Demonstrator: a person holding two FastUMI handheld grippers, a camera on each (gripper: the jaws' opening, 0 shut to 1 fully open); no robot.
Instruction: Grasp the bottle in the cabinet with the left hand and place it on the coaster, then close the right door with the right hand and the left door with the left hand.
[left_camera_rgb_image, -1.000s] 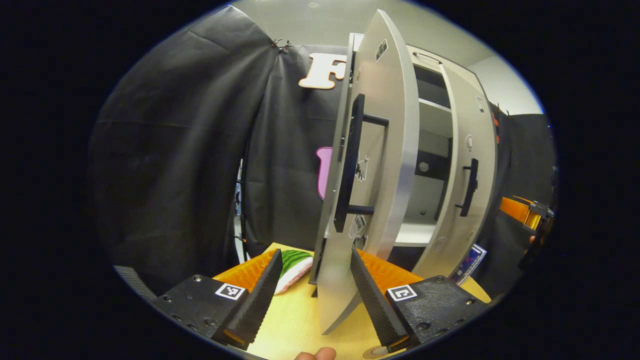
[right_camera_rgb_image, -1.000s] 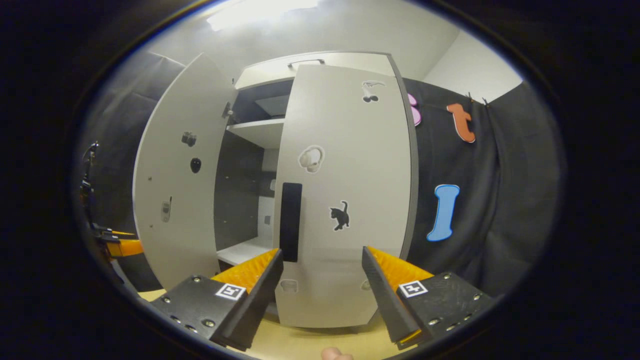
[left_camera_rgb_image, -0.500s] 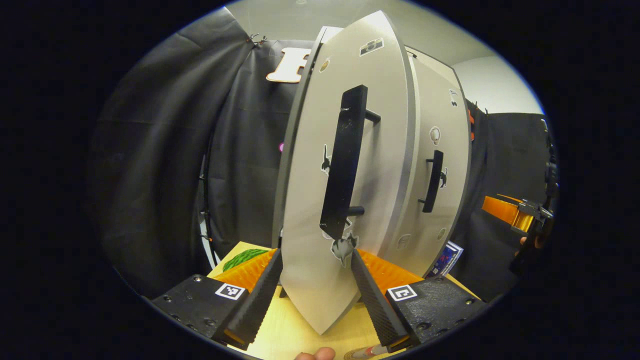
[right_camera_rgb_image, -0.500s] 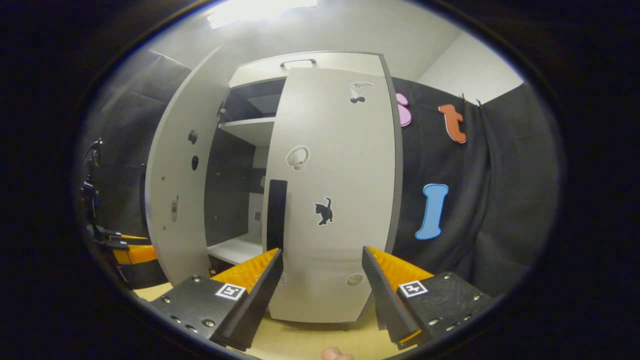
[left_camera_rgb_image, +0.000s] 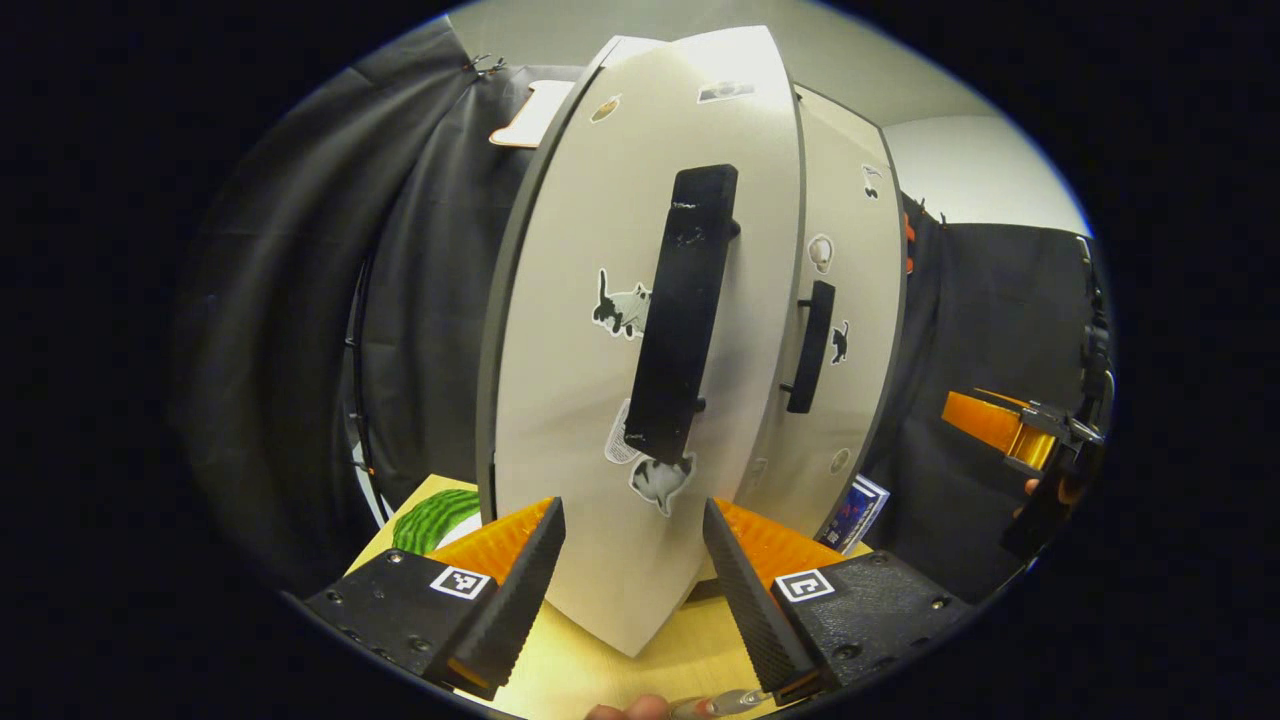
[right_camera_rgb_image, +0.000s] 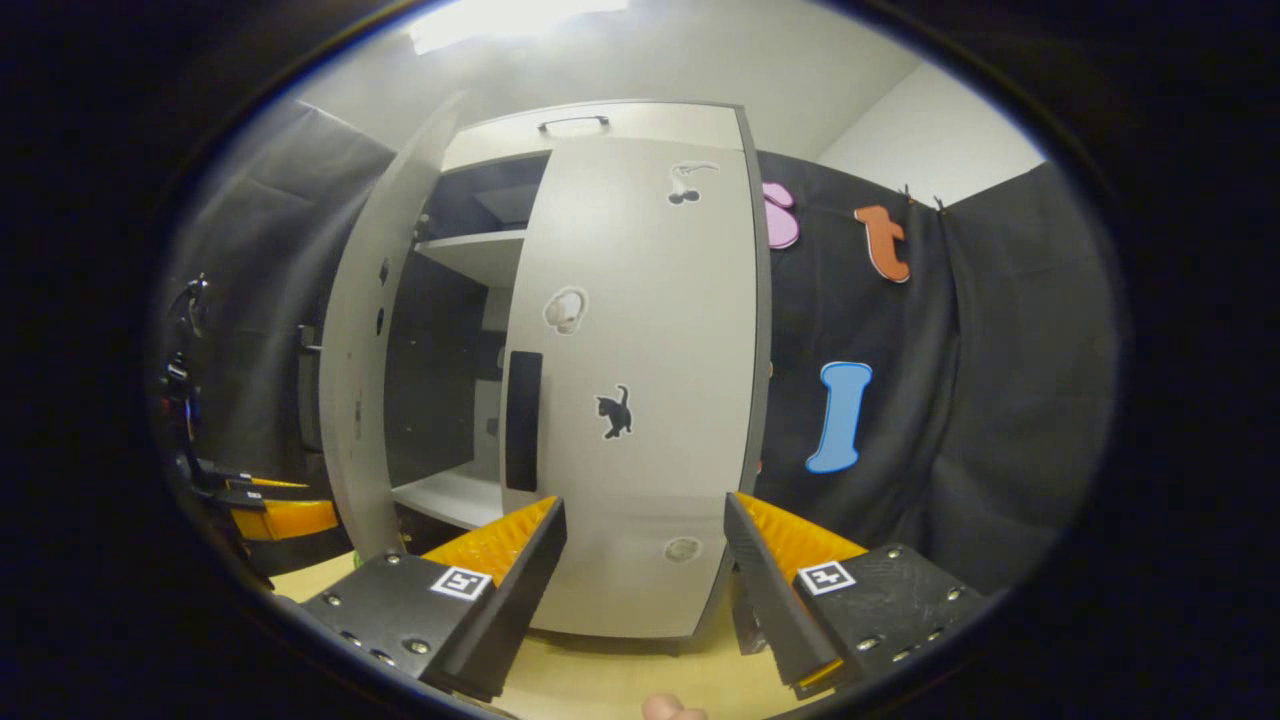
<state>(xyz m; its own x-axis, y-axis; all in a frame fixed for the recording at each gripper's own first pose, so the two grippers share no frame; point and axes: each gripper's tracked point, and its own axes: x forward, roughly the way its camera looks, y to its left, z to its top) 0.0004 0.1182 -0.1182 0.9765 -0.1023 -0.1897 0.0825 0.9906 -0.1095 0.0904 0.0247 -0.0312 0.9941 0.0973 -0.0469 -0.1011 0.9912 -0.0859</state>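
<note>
Closing the left door (left_camera_rgb_image: 620, 400) is the step in hand. In the left gripper view the left tool (left_camera_rgb_image: 630, 560) is spread and holds nothing; the lower part of the door panel stands between its fingers, and contact cannot be confirmed. The long door handle (left_camera_rgb_image: 685, 315) hangs at 12 o'clock above the tool. In the right gripper view the right tool (right_camera_rgb_image: 640, 560) is spread and empty before the right door (right_camera_rgb_image: 650, 380), which looks shut, while a dark gap at 10 o'clock shows the left door ajar.

Risks, as judged:
- Pushing off-centre may let the panel slip past a finger.
- Pushing hard may rock the cabinet on the desk (left_camera_rgb_image: 690, 655).
- A glassy object (left_camera_rgb_image: 725, 703) at 6 o'clock, possibly the bottle on its coaster, lies close to the tool and could be knocked.
</note>
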